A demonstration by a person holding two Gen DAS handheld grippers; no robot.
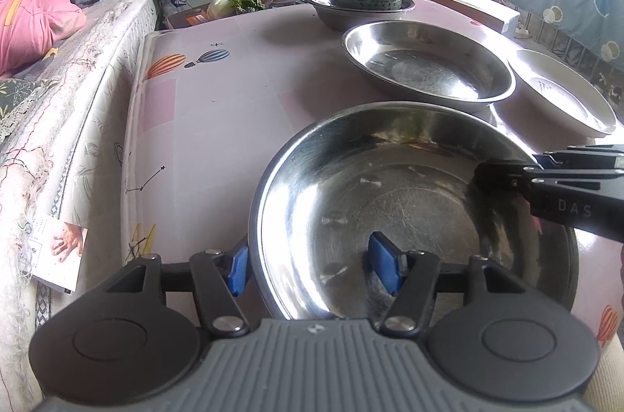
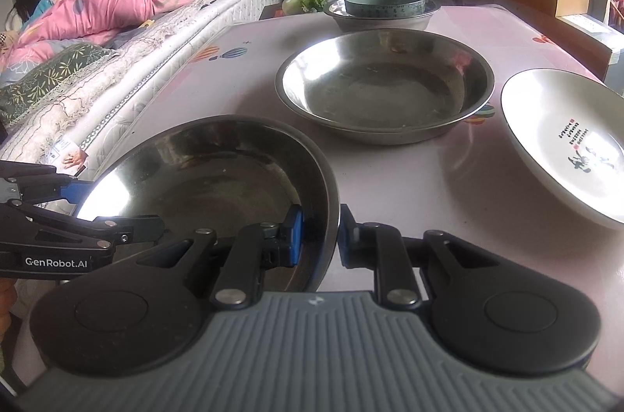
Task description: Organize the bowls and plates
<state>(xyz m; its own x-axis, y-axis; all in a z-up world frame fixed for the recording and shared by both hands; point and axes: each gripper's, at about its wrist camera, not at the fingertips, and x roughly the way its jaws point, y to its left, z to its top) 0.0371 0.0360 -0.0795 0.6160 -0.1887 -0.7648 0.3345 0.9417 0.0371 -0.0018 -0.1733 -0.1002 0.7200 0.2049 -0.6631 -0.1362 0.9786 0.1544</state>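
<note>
Here the near, shallow stainless-steel pan (image 1: 409,213) sits at the front of the pink patterned desk (image 1: 218,123), straddled on two sides. The left claw (image 1: 312,265) stands wide, one blue pad outside the rim and one inside over the floor of the pan, not yet pinching. The right claw (image 2: 318,236) is narrowed about the opposite rim, its pads on either side of the thin wall; whether they press the metal cannot be told. Judged from its look, the pan is light, rigid and smooth, hence slippery: the rolled rim is the proper hold, gripped deep at opposite points to stop tilting. Beyond lie a second wide steel pan (image 2: 384,86), a white ceramic plate with black lettering (image 2: 565,139), which looks breakable, and a teal bowl (image 2: 384,2) nested in a steel basin (image 2: 351,18).
</note>
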